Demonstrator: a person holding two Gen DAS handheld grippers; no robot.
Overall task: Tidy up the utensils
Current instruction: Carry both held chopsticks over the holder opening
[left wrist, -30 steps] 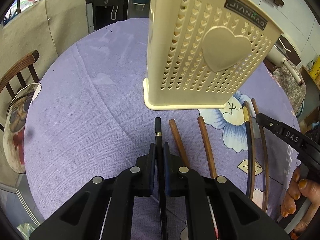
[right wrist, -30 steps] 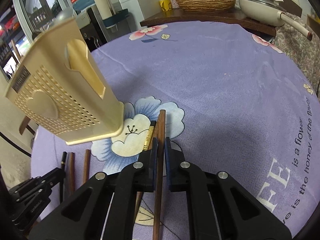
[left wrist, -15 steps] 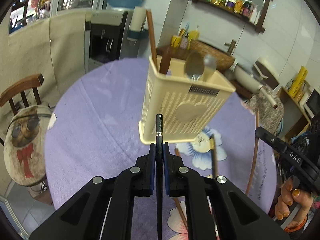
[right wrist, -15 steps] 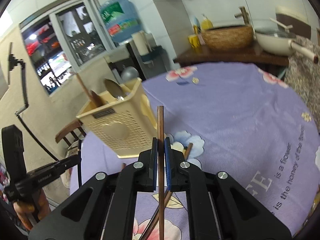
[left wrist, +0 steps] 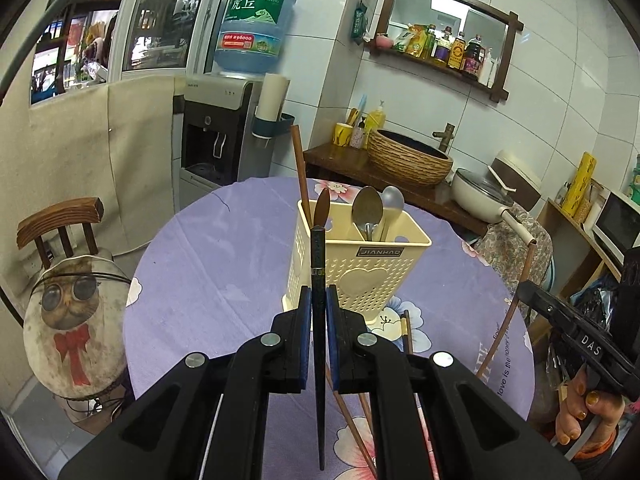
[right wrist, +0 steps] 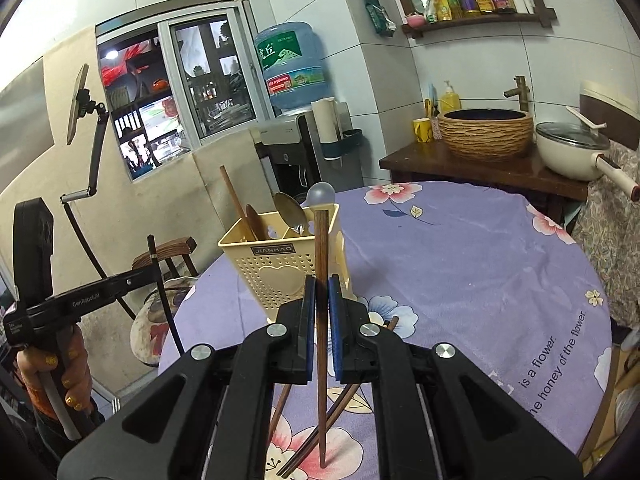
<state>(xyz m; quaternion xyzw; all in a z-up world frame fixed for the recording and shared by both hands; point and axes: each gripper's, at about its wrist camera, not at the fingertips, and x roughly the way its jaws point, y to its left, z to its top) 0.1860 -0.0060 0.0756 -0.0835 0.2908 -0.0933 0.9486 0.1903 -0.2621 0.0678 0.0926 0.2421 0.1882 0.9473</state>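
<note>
Left gripper [left wrist: 316, 300] was clamped on a black chopstick [left wrist: 318, 264], held above the table [left wrist: 208, 264]. Right gripper [right wrist: 319, 292] was clamped on a brown chopstick [right wrist: 320, 240], also lifted. Cream holder [left wrist: 360, 264] stood mid-table, with spoons [left wrist: 368, 208] inside. More chopsticks [right wrist: 340, 404] lay on the cloth at the near edge.

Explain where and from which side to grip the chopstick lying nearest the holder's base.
Probably its shaft, from straight above, jaws across it: the chopstick lies flat on the tablecloth, its tip near the holder, leaving no end-on approach.
</note>
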